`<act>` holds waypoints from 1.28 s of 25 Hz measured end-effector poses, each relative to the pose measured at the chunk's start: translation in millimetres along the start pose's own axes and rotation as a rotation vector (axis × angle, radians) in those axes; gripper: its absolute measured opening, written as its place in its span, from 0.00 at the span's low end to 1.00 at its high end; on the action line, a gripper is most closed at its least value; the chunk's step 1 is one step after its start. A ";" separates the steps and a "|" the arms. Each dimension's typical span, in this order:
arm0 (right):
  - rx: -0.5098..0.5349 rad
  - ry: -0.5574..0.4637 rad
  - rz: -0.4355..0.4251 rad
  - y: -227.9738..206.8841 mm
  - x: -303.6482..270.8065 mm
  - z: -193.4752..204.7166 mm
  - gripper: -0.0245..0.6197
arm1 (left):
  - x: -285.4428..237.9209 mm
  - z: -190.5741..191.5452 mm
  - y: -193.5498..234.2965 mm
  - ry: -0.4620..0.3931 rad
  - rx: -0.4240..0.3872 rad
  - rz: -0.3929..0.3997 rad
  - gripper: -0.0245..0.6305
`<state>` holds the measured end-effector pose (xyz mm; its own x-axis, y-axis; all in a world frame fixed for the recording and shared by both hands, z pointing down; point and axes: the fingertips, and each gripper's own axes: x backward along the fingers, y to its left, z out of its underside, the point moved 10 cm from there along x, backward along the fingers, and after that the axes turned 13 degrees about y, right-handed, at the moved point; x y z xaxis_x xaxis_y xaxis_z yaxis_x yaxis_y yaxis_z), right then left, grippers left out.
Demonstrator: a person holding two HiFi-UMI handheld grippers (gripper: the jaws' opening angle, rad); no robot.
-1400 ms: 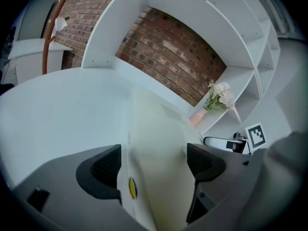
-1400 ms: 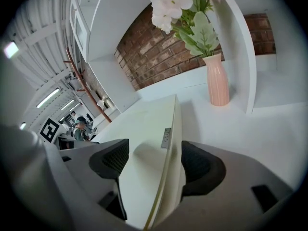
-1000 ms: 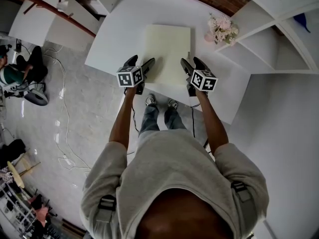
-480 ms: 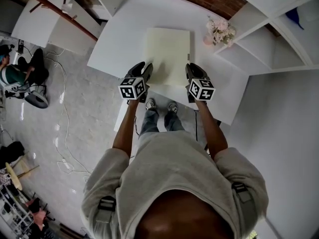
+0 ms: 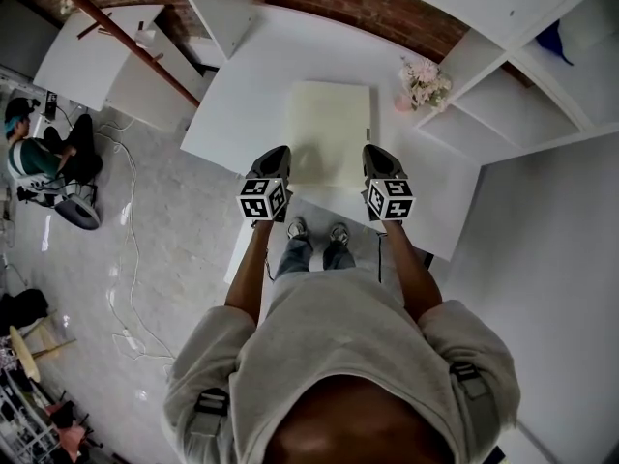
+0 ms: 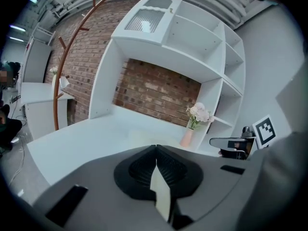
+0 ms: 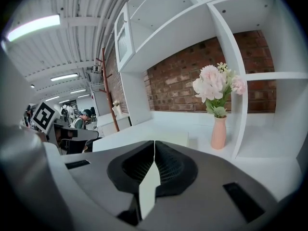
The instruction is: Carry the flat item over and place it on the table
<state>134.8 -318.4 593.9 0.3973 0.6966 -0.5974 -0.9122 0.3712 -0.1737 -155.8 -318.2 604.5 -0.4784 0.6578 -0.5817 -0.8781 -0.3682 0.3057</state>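
Evidently, the flat cream rectangular board (image 5: 329,129) lay on the white tabletop (image 5: 242,85); left tongs (image 5: 277,153) and right tongs (image 5: 376,152), just clenched empty, should withdraw without nudging it.

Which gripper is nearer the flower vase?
The right gripper, shut on the panel at its near right corner; the vase stands just beyond it. The left gripper holds the near left corner.

The flat item (image 5: 329,129) sits mid-frame over the bench (image 5: 242,104), vase (image 5: 423,83) at its upper right, left gripper (image 5: 278,155) and right gripper (image 5: 378,155) at its lower corners.
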 end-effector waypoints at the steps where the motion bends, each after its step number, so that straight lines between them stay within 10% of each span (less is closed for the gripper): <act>1: 0.014 -0.008 0.005 2.2 1.7 -4.0 0.08 | 2.3 -2.4 0.2 -0.007 0.003 -0.004 0.06; 32: 0.128 -0.287 -0.005 15.5 18.5 -127.3 0.08 | 16.1 -125.2 -19.0 -0.229 -0.121 0.029 0.06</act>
<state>115.1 -377.9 480.5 0.4307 0.8326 -0.3483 -0.8972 0.4367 -0.0658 -145.1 -382.9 494.9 -0.5062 0.7724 -0.3836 -0.8624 -0.4563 0.2193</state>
